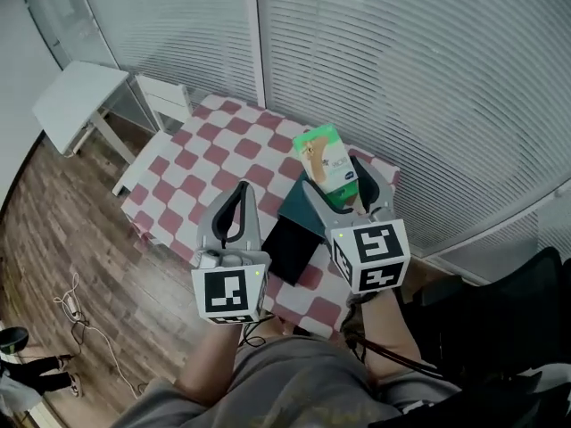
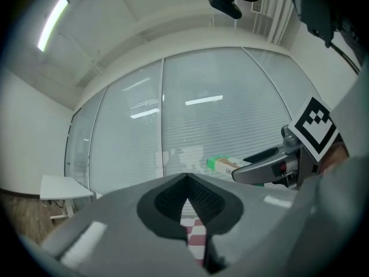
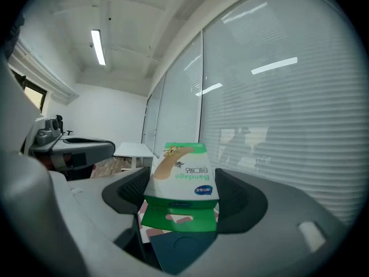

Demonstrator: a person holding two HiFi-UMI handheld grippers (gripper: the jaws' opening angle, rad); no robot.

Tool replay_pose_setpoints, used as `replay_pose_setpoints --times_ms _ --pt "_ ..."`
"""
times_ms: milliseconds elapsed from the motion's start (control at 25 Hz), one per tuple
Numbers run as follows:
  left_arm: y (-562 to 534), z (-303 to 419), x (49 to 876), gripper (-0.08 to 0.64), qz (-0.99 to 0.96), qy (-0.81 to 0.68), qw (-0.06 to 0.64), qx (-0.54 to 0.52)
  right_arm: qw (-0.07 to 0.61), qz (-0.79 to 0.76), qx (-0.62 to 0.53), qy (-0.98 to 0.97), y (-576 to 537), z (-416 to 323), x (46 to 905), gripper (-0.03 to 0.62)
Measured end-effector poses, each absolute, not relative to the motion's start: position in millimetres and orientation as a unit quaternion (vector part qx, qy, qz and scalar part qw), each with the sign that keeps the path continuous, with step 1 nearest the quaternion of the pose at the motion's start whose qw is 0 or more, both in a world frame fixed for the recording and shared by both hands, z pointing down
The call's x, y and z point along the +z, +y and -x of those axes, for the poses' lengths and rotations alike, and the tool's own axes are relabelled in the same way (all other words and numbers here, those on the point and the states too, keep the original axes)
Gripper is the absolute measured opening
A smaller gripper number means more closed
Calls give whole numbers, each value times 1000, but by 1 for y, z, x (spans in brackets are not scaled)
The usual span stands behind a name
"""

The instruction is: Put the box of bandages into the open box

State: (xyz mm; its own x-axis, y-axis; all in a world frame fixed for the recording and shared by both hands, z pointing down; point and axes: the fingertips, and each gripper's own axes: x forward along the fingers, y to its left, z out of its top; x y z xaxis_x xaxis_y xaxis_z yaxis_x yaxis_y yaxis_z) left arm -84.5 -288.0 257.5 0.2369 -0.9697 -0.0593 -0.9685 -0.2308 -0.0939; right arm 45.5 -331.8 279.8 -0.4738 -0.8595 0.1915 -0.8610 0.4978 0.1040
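Note:
The green and white box of bandages (image 1: pixel 325 158) is held up above the table, with my right gripper (image 1: pixel 333 176) shut on it. In the right gripper view the box of bandages (image 3: pixel 181 175) stands upright between the jaws of my right gripper (image 3: pixel 183 196). The open box (image 1: pixel 302 212), dark teal with a black flap, lies on the checkered cloth right below it, and shows as the open box (image 3: pixel 180 248) under the jaws. My left gripper (image 1: pixel 242 193) hovers left of the open box, shut and empty; its own view shows the left gripper (image 2: pixel 187 179) with jaws together.
The table with the red and white checkered cloth (image 1: pixel 210 163) stands against a glass wall with blinds. A white side table (image 1: pixel 76 101) and a white stool (image 1: pixel 165 96) stand at the far left. Cables (image 1: pixel 76 308) lie on the wooden floor. A black chair (image 1: pixel 504 315) is at my right.

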Motion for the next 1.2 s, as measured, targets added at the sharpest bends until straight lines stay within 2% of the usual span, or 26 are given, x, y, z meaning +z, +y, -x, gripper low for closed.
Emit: replay_pose_setpoints --times_ms 520,880,1200 --pt "-223 104 235 0 768 635 85 -13 92 -500 -11 -861 -289 -38 256 380" --pt "-251 128 251 0 819 570 68 -3 109 -573 0 -812 -295 -27 276 381" --pt "-284 147 264 0 878 475 48 -18 124 -654 51 -745 -288 -7 326 382"
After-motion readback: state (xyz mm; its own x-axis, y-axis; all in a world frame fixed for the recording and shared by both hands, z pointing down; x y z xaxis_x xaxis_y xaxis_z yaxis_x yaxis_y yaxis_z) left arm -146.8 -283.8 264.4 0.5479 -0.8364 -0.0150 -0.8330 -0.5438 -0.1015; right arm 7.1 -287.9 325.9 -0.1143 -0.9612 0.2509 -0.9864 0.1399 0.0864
